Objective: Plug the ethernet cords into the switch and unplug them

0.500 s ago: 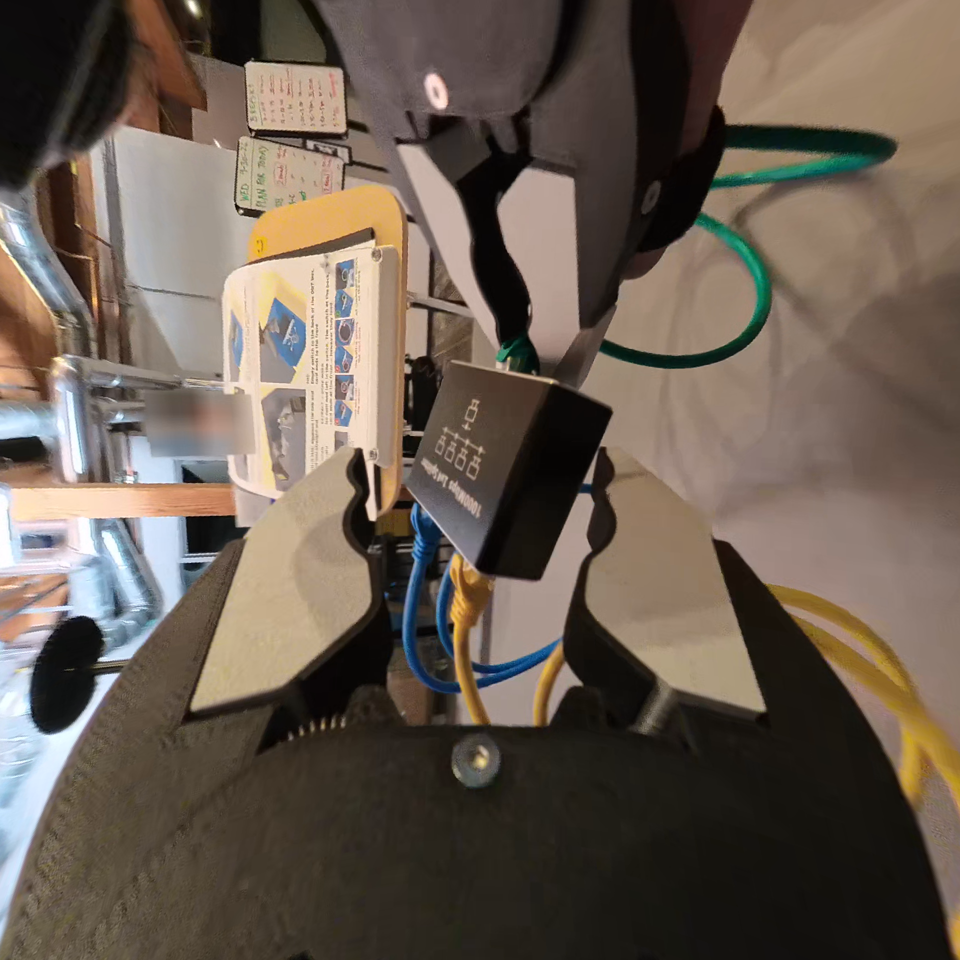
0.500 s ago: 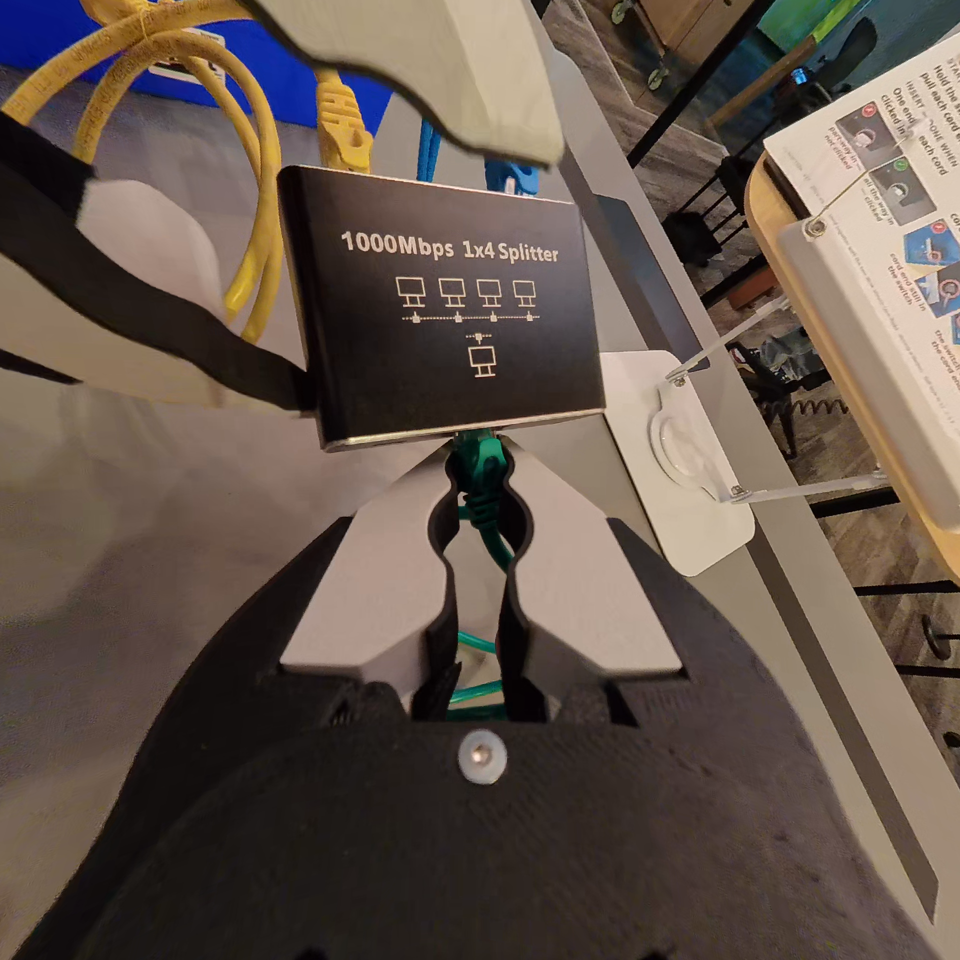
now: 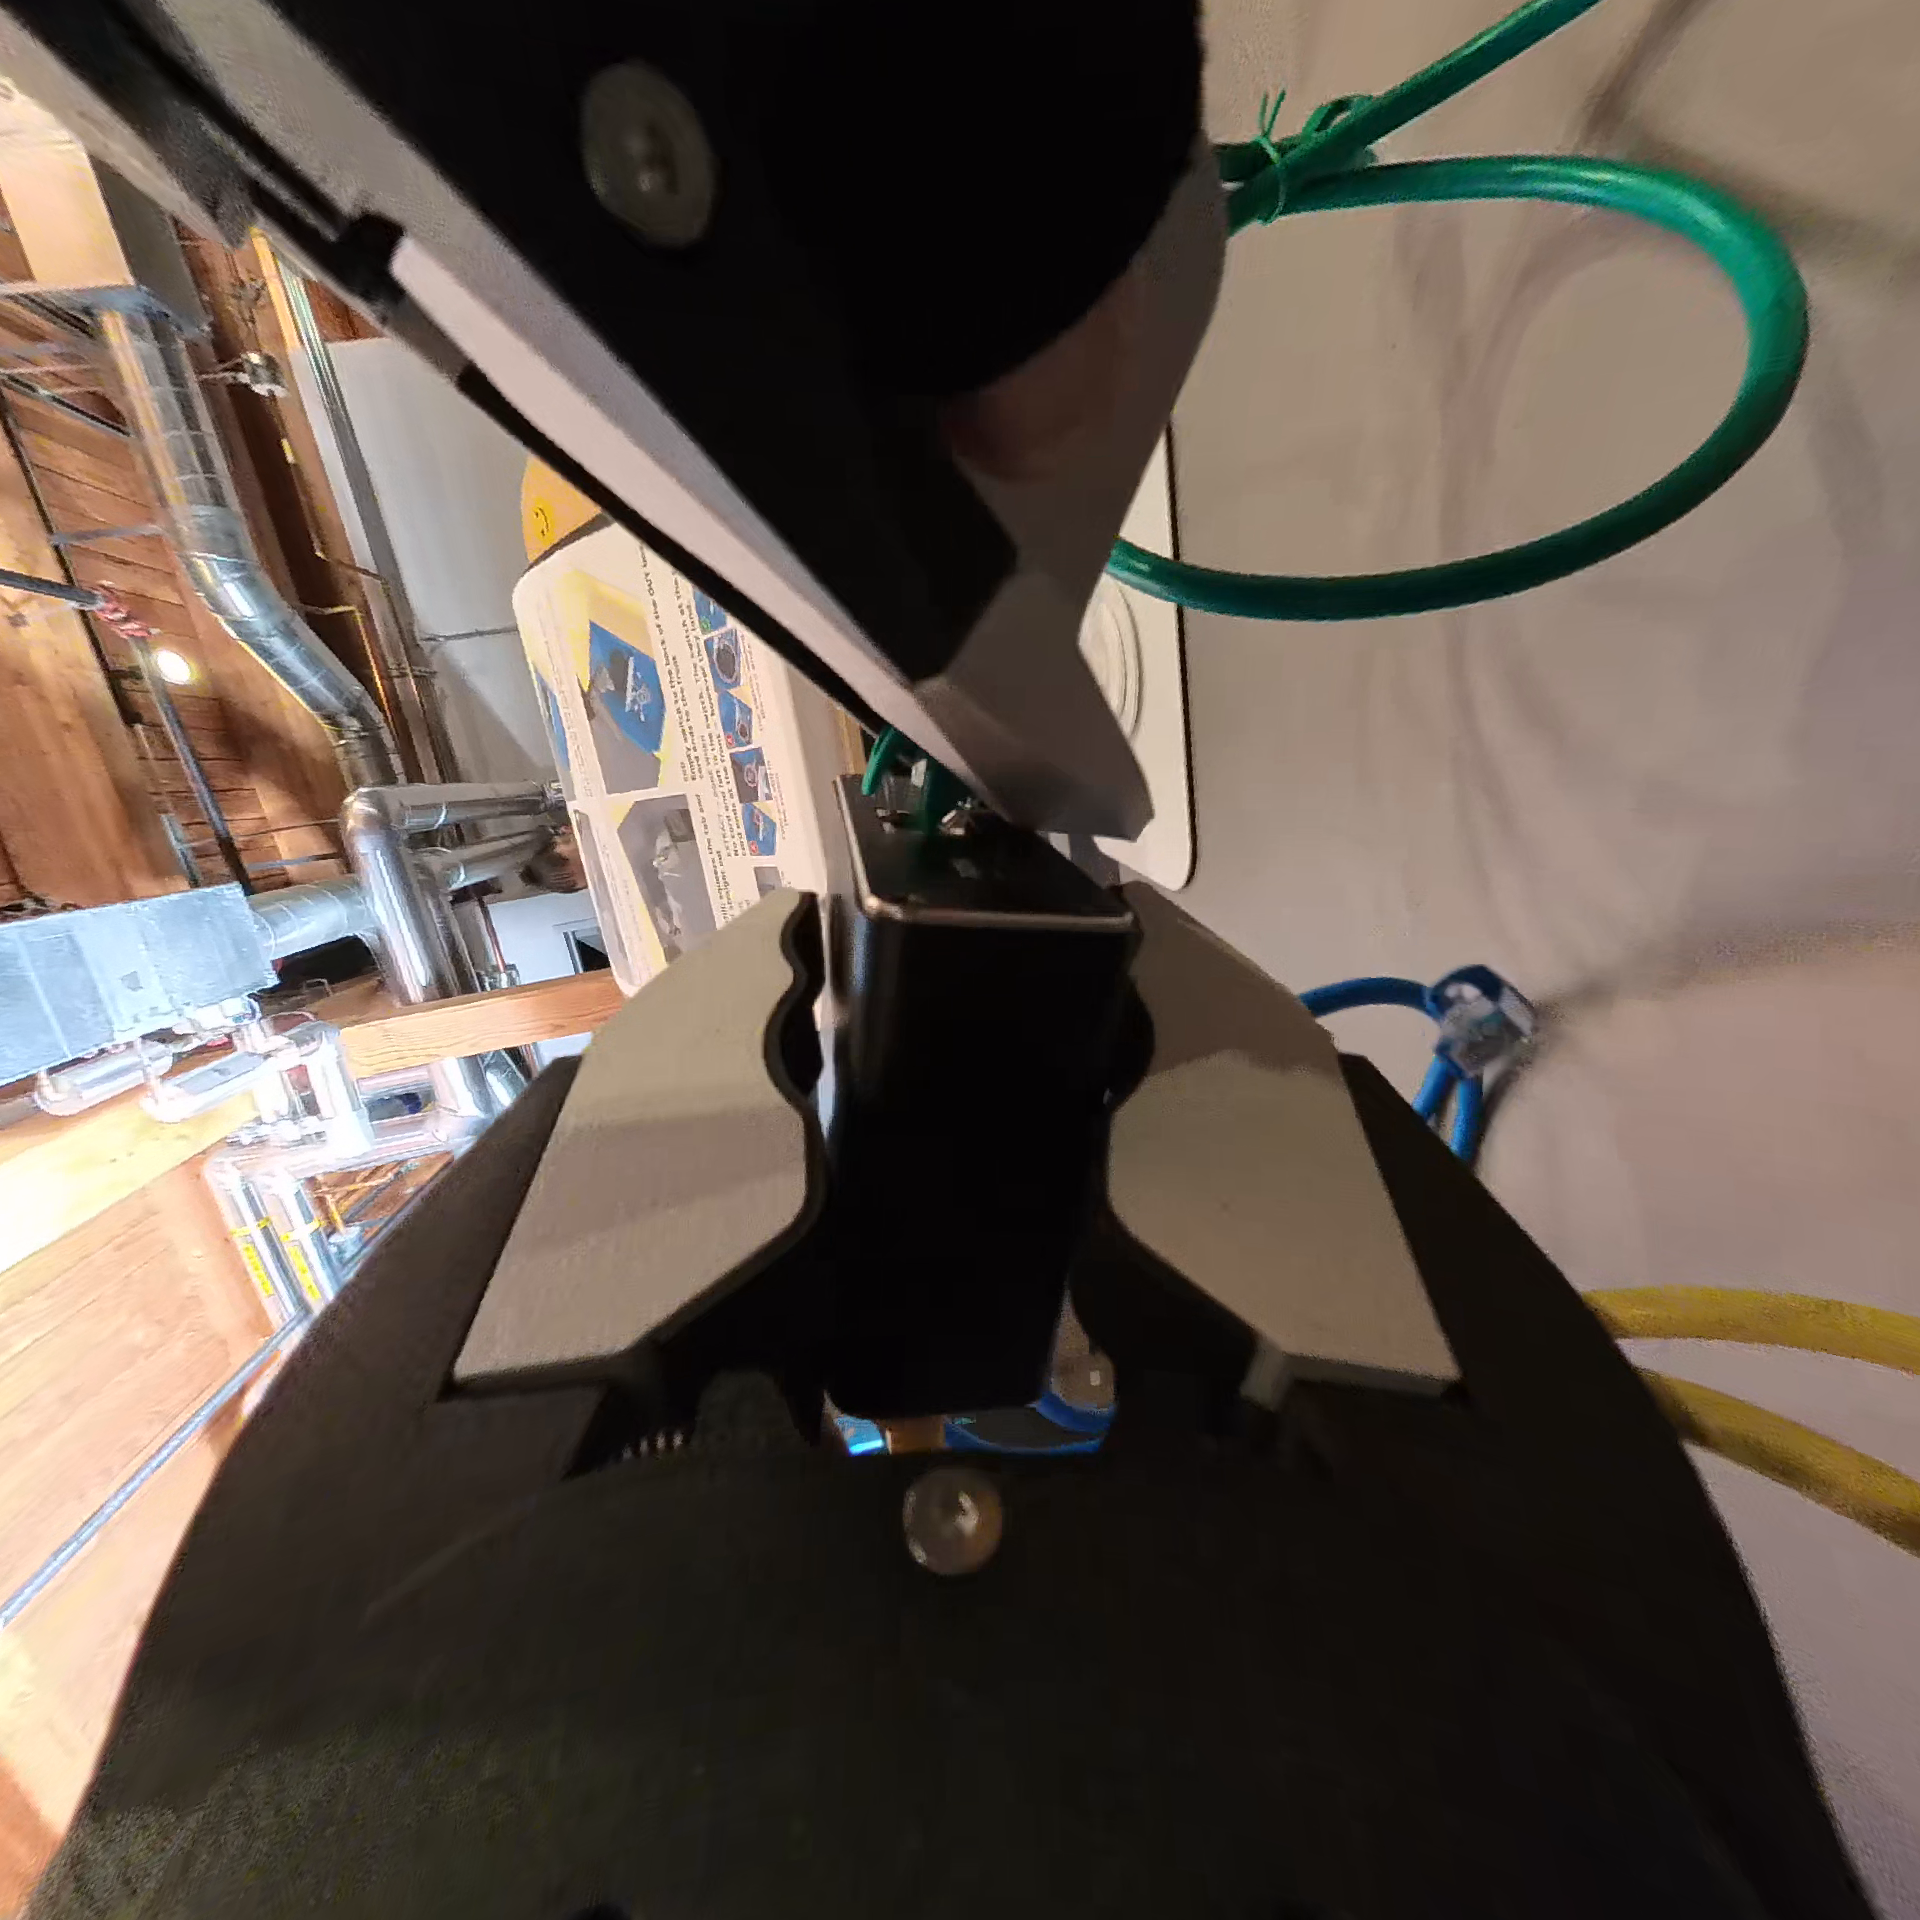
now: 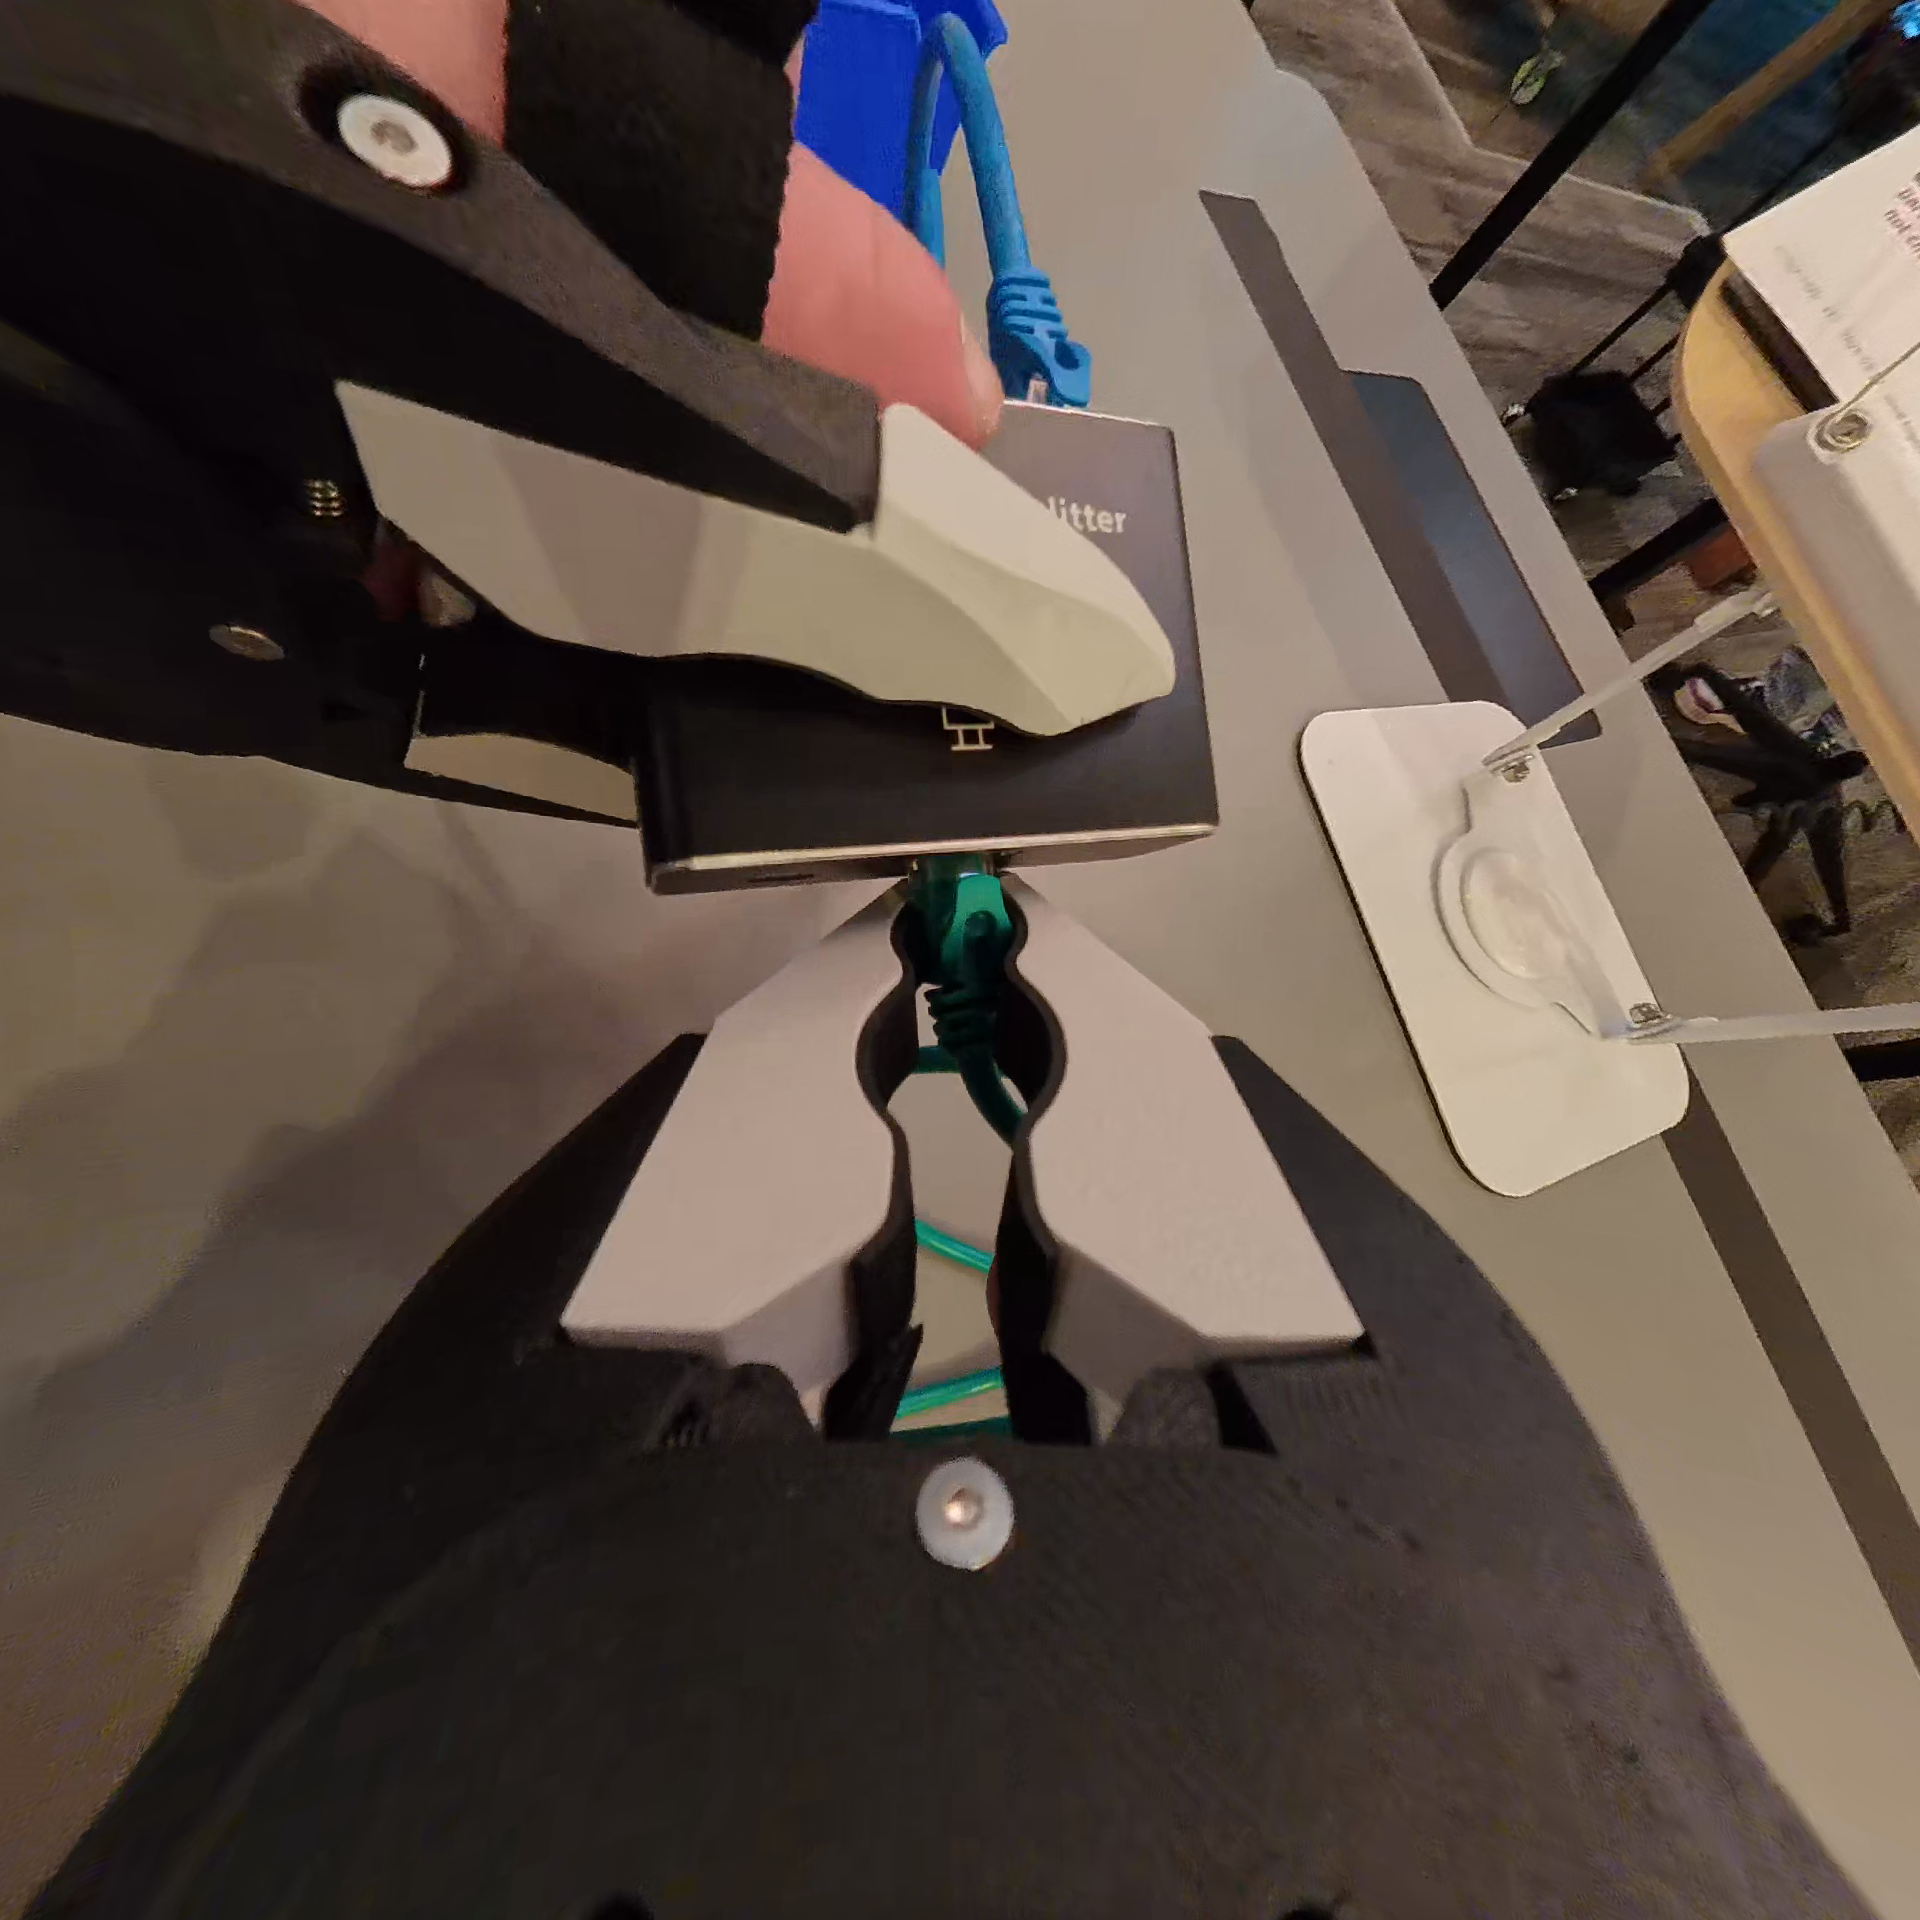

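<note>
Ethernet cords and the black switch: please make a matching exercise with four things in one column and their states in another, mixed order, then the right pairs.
1. Green ethernet cord
2. Black box-shaped switch
3. Blue ethernet cord
4. Yellow ethernet cord

A. Clamped by the left gripper
B. Plug lying free on the grey table
C. Pinched by the right gripper at the switch's port
D. Running along the table beside the left gripper

Pairs: 1-C, 2-A, 3-B, 4-D

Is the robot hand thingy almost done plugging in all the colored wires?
Not yet. The green cord sits in the black switch, pinched by the right gripper. The left gripper clamps the switch to steady it. A blue cord lies loose on the table, so it is unplugged. The yellow cord and the far ports are hidden, so I cannot tell about them.
</note>
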Motion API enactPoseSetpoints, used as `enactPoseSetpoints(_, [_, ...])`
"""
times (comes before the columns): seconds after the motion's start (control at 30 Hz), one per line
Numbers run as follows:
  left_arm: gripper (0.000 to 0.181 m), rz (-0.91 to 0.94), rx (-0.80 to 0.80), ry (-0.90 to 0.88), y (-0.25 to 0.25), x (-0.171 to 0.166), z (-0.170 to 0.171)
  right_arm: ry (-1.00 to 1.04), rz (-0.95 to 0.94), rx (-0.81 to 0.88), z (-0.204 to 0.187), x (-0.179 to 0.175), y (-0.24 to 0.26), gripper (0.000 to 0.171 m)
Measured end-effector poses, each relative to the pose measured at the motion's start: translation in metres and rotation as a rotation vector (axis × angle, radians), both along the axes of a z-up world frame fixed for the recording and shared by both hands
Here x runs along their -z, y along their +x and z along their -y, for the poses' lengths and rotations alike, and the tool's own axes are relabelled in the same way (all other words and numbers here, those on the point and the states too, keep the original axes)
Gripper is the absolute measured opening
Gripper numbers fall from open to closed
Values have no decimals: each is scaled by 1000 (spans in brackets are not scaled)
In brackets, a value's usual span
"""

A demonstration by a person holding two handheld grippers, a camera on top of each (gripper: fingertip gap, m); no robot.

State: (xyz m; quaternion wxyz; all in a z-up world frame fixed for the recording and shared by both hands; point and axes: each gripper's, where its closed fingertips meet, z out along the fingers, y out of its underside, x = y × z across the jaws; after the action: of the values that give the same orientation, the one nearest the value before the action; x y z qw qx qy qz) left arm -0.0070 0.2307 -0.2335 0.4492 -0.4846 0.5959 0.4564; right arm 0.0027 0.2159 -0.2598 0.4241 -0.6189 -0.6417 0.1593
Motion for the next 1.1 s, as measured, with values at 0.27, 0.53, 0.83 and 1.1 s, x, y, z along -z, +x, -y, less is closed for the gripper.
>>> enactPoseSetpoints(0.27, [50, 29, 19, -34, 2, -7, -3, 72, -27, -12, -6, -11, 2, 6])
enactPoseSetpoints(0.53, [49, 222, 32, -206, -5, -11, -2, 260, -129, -71, -2, -44, 6, 21])
enactPoseSetpoints(0.83, [48, 347, 60, -380, -11, -20, 7, 445, -114, -212, 15, -63, 0, 28])
enactPoseSetpoints(1.1, [48, 407, 150, -482, -14, -28, 18, 486, -81, -365, 23, -79, -5, 15])
